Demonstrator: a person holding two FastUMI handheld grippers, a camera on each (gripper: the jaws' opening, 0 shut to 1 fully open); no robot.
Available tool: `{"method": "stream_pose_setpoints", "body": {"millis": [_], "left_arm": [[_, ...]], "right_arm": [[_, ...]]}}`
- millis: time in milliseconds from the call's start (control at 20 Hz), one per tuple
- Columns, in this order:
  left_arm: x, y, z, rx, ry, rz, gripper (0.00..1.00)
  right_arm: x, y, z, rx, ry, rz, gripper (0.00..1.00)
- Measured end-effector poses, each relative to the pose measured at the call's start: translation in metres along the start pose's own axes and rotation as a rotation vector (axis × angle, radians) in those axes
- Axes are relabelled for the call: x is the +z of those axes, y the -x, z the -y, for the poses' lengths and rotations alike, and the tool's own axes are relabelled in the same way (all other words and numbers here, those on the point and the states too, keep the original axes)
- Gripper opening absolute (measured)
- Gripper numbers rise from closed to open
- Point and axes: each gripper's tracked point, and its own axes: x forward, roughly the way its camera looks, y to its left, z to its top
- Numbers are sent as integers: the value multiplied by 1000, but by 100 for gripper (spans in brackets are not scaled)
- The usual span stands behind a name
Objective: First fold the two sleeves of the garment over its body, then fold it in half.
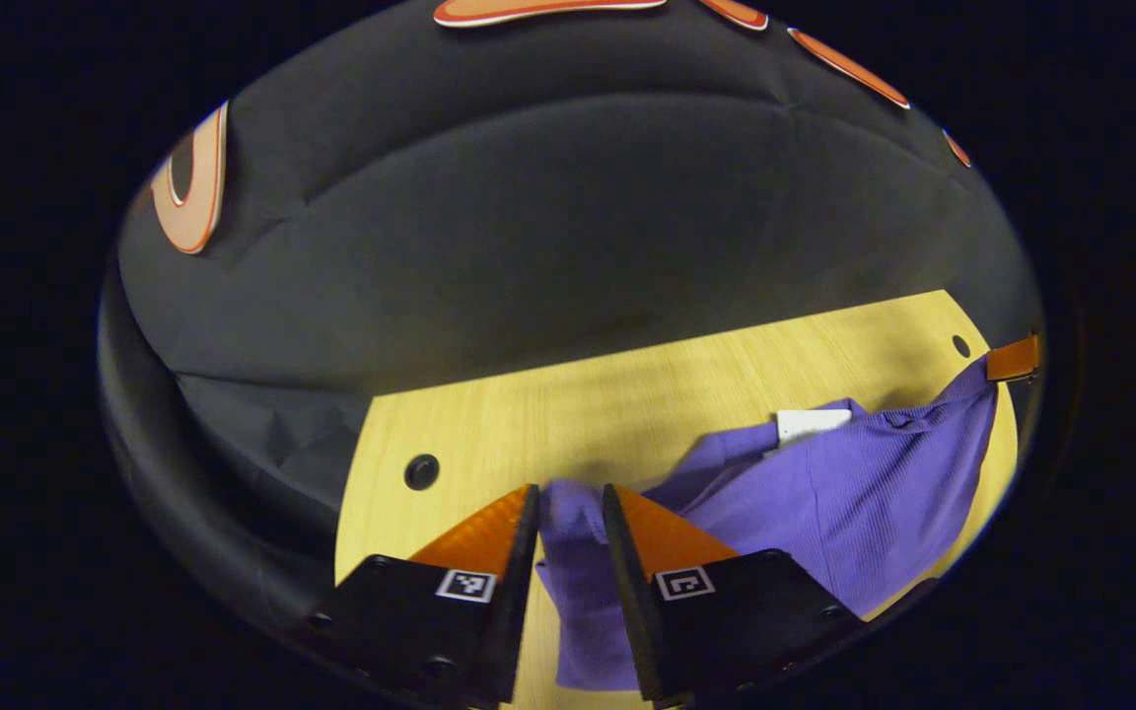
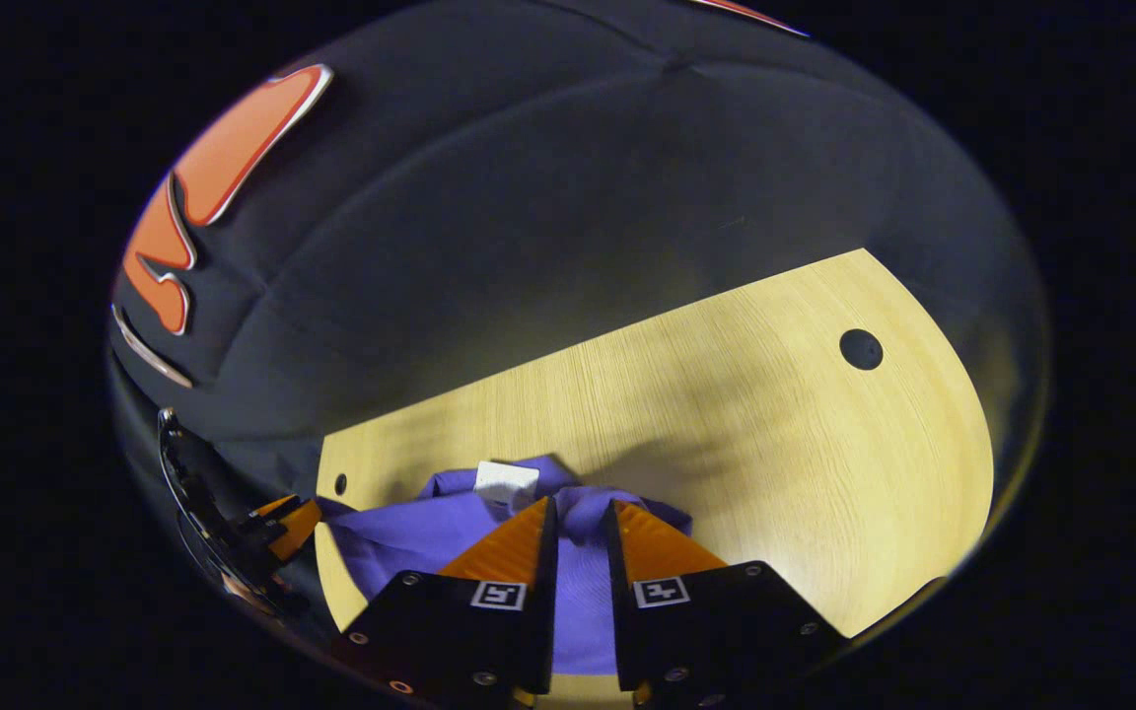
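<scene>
The garment's lower edge is perhaps hidden behind the left tongs.

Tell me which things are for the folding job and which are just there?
For the job:
purple garment
left tool
right tool

Just there:
wooden table
white tag on the garment
round holes in the table

One garment, one table, two tools.

Each gripper, the left gripper and the right gripper, had two wedge-shaped fingers on black blocks with round screws and small square black-and-white markers.
</scene>
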Motion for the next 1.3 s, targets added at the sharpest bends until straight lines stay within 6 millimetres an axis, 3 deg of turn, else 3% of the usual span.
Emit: {"method": "stream_pose_setpoints", "body": {"millis": [50, 100, 150, 200, 300, 400, 500, 600, 700, 800, 950, 1300], "left_arm": [[5, -1, -4, 20, -6, 21, 46], [7, 4, -3, 6, -8, 30, 55], [11, 9, -1, -1, -3, 46, 59], [15, 14, 3, -11, 3, 64, 76], [24, 27, 4, -7, 21, 110, 82], [28, 38, 2, -6, 51, 152, 88], [37, 60, -4, -21, 98, 206, 88], [46, 86, -9, -43, 144, 267, 88], [51, 111, -8, -81, 178, 314, 89], [55, 137, -14, -83, 190, 363, 96], [57, 172, -19, -90, 196, 438, 95], [51, 263, -23, -115, 149, 664, 97]], "right_arm": [[6, 2, 2, -2, -2, 26, 20], [12, 3, 5, -5, -6, 48, 42], [17, 6, 7, -11, -8, 67, 48], [19, 9, 9, -24, -3, 83, 60], [23, 18, 10, -40, 35, 121, 71], [25, 38, 2, -45, 95, 176, 79], [28, 59, -4, -65, 152, 238, 87], [30, 80, -13, -77, 190, 296, 93], [31, 101, -27, -70, 219, 350, 94], [29, 120, -39, -63, 239, 392, 95], [23, 150, -56, -75, 283, 459, 95], [-14, 211, -101, -61, 312, 593, 95]]}}
